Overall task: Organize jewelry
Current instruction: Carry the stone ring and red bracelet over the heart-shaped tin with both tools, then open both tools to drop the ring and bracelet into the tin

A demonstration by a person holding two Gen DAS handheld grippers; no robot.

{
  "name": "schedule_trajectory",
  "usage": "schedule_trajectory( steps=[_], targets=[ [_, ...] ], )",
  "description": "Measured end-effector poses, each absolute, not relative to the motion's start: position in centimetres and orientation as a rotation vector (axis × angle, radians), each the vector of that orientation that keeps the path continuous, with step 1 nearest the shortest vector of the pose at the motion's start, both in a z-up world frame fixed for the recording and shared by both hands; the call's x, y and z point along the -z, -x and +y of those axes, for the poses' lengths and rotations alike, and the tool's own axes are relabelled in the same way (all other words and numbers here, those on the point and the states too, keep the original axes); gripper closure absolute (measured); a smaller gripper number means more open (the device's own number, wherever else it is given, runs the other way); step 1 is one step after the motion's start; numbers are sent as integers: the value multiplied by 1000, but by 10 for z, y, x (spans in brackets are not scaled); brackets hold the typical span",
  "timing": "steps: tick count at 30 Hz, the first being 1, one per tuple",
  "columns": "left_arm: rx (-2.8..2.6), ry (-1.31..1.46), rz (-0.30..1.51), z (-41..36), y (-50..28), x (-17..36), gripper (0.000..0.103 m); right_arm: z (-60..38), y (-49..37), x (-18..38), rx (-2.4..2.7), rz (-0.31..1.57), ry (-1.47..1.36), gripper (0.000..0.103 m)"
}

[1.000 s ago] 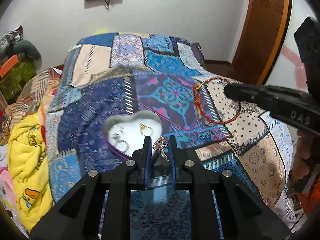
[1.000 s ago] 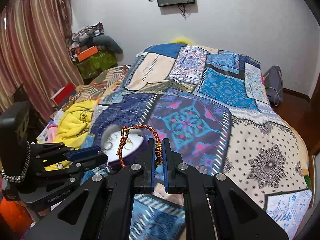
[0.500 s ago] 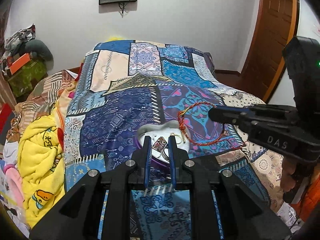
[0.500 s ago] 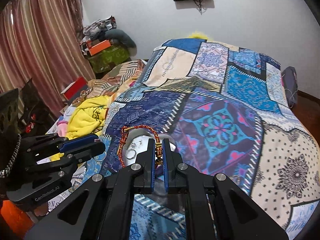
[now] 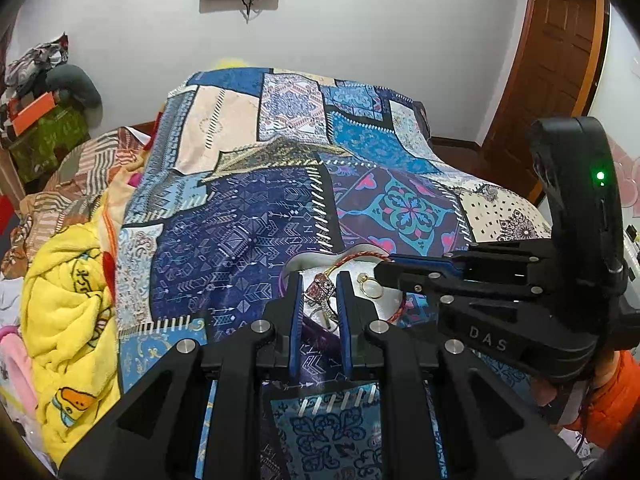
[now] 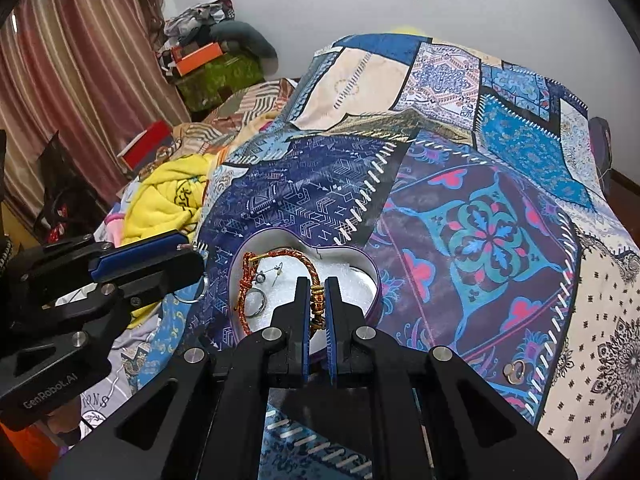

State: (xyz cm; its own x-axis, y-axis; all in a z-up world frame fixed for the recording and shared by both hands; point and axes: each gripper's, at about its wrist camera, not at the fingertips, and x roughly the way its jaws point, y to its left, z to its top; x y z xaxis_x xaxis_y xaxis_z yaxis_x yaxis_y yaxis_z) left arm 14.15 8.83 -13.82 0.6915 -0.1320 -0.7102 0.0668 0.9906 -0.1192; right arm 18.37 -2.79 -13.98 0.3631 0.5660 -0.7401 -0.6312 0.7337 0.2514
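A heart-shaped tin (image 6: 362,258) with white lining lies on the patchwork bedspread (image 6: 500,232). My right gripper (image 6: 318,286) is shut on the gold clasp of a red-orange braided bracelet (image 6: 290,254), whose loop hangs down into the tin. My left gripper (image 5: 319,284) is shut on a ring with a pink stone (image 5: 320,286), held just over the tin's (image 5: 308,261) near rim. In the left wrist view the right gripper (image 5: 386,272) reaches in from the right over the tin, with the bracelet (image 5: 360,256) at its tip. The left gripper (image 6: 194,258) shows at the tin's left side.
Inside the tin lie a silver ring (image 6: 256,304), a small ring (image 6: 260,278) and a gold ring (image 5: 370,286). A small gold piece (image 6: 514,372) sits on the bedspread to the right. A yellow blanket (image 5: 68,304) and clutter lie left of the bed.
Both grippers have closed in on the heart tin and sunk a little. The bracelet, earlier held beside the tin, now hangs into it. The ring now sits over the tin's rim.
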Motion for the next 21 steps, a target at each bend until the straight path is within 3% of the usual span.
schedule_trajectory(
  steps=[21],
  targets=[
    [162,82,870,75,-167,164,88,-38,-189,140,-760,919,115,93]
  ],
)
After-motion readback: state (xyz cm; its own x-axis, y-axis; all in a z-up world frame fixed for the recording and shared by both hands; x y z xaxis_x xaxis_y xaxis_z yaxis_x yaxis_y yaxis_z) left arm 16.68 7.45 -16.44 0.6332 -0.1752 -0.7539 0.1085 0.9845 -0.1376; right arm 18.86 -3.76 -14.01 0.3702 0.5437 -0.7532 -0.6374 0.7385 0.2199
